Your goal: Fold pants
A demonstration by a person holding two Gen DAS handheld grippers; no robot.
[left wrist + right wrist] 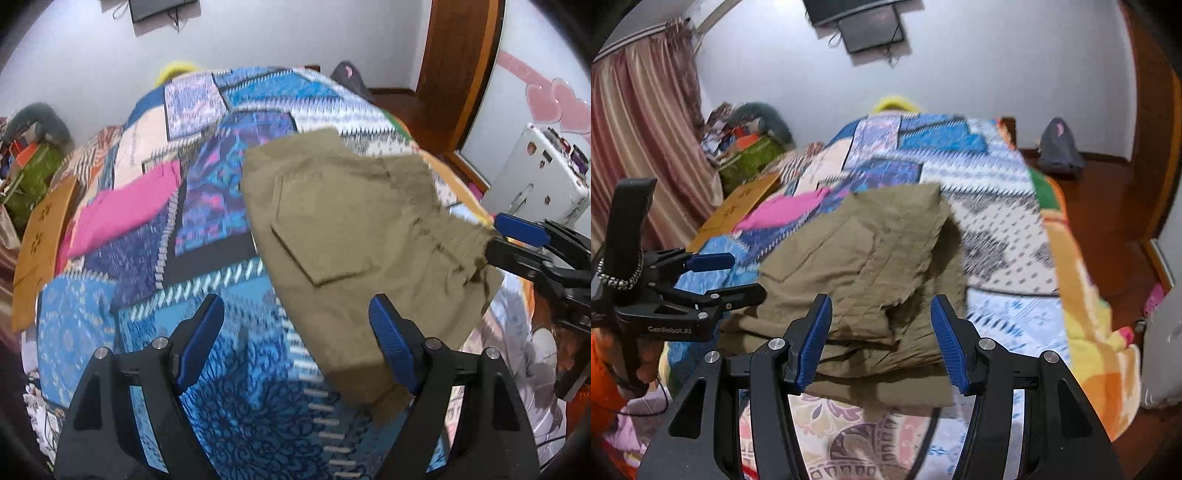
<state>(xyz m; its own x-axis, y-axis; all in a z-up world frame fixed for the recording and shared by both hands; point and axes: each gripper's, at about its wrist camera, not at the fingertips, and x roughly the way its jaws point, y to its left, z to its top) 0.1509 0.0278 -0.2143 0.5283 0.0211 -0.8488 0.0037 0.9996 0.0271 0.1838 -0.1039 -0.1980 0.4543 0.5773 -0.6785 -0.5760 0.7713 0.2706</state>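
The khaki pants [343, 236] lie folded in a bundle on the patterned quilt, back pocket up. They also show in the right wrist view [864, 266]. My left gripper [297, 321] is open, its right finger over the pants' near edge; it also shows in the right wrist view [742, 275]. My right gripper [881, 325] is open, its jaws standing either side of the bundle's near edge without pinching it. In the left wrist view the right gripper [495, 236] touches the pants' gathered waistband.
A patchwork quilt [229, 147] covers the bed. Pink cloth [125, 210] and a brown cardboard sheet [40, 236] lie at the bed's left. A white case [535, 177] stands on the floor at right. A grey bag [1060, 147] sits by the far wall.
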